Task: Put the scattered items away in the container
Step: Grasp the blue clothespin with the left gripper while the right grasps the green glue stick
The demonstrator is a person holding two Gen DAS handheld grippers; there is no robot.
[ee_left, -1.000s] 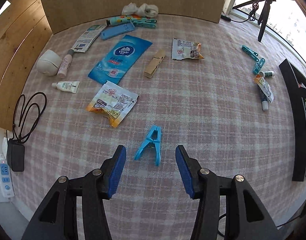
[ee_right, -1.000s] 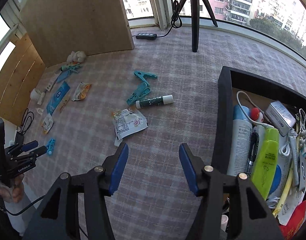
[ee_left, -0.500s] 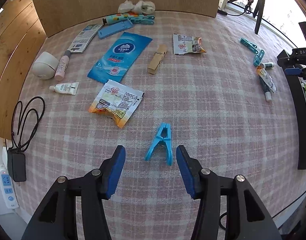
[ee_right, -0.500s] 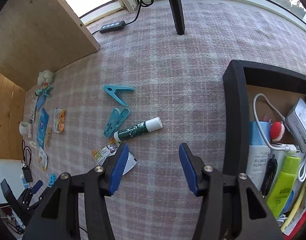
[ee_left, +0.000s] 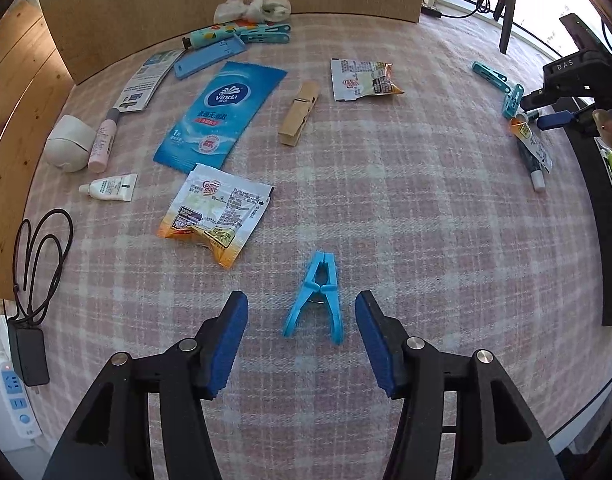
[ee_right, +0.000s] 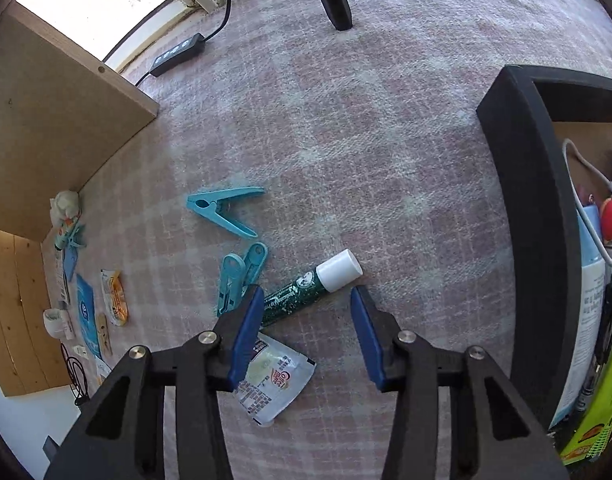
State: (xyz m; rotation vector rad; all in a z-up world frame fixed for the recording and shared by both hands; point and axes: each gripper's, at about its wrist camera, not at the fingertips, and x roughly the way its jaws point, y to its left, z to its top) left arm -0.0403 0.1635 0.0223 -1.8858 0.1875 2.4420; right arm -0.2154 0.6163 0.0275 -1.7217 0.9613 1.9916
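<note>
Between the wide-open, empty fingers of the left gripper (ee_left: pixel 301 310) lies a blue clothespin (ee_left: pixel 317 293), its closed tip pointing away. Under the right gripper (ee_right: pixel 306 300), also open and empty, the green tube (ee_right: pixel 306 292) lies diagonally, white cap toward the black container (ee_right: pixel 534 216).

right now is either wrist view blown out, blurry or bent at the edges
Left wrist view: the window at upper right is blown out white, the plaid cloth bows into a dome from fisheye distortion, and the blue clothespin is sharp. Right wrist view: the window at upper left is overexposed, the black container rim curves, and the green tube is in focus.
</note>
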